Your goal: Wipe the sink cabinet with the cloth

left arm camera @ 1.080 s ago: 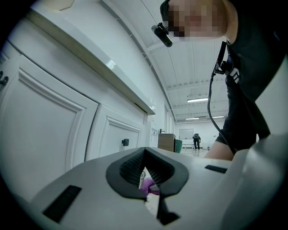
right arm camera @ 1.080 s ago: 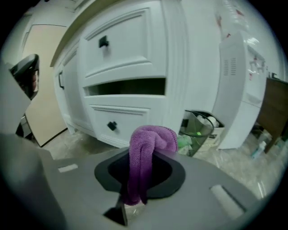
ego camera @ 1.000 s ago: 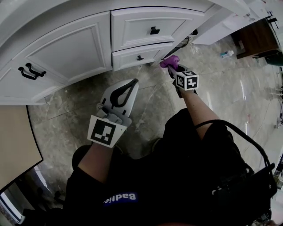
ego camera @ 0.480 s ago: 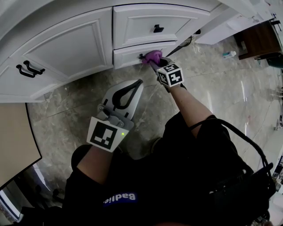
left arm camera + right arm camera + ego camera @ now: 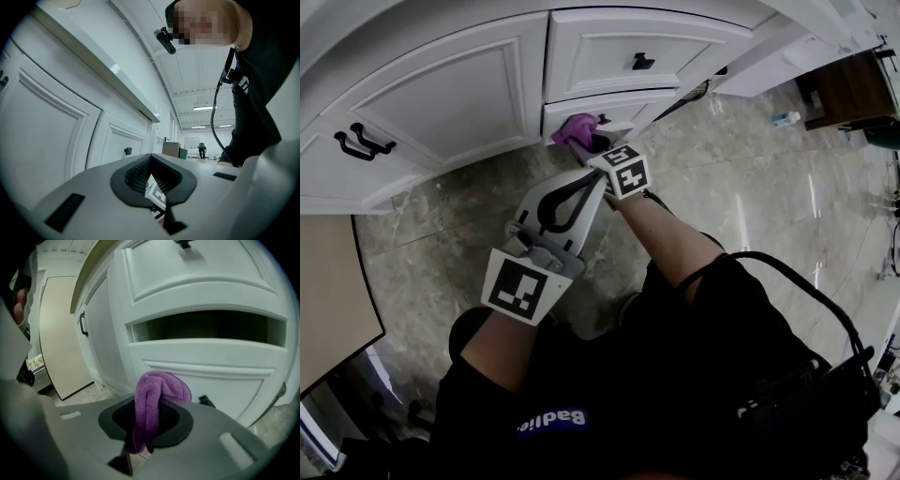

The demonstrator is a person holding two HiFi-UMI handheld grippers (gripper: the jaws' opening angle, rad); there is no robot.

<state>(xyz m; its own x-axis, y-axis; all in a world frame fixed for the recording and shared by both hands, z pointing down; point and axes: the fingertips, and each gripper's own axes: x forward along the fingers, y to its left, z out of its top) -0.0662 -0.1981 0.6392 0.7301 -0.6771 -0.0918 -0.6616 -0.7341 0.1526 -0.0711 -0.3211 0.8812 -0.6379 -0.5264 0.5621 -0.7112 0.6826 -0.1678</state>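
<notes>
Right gripper (image 5: 598, 148): jaws clamped on cloth, reached in low at cabinet front.
Cloth (image 5: 157, 394): purple, bunched, sticks out past jaw tips w/ a tail hanging down between them. Head view has it at left end of lower drawer (image 5: 614, 106), looks pressed on the front; exact contact hard to call.
Lower drawer: white; right gripper view shows a dark gap above it, under upper drawer (image 5: 628, 47).
Left gripper (image 5: 589, 178): jaws closed tip to tip, nothing gripped. Only the oval gap between pads, and right gripper's marker cube (image 5: 154, 194) shows thru it.
Left vs right: left tip just beside right's cube, back from cabinet, over floor (image 5: 741, 187).
Cabinet (image 5: 459, 103): white panelled door left of drawers, black handles (image 5: 364, 142) at its far left, black knob (image 5: 643, 62) on upper drawer.
Floor: grey marbled tile, glossy.
</notes>
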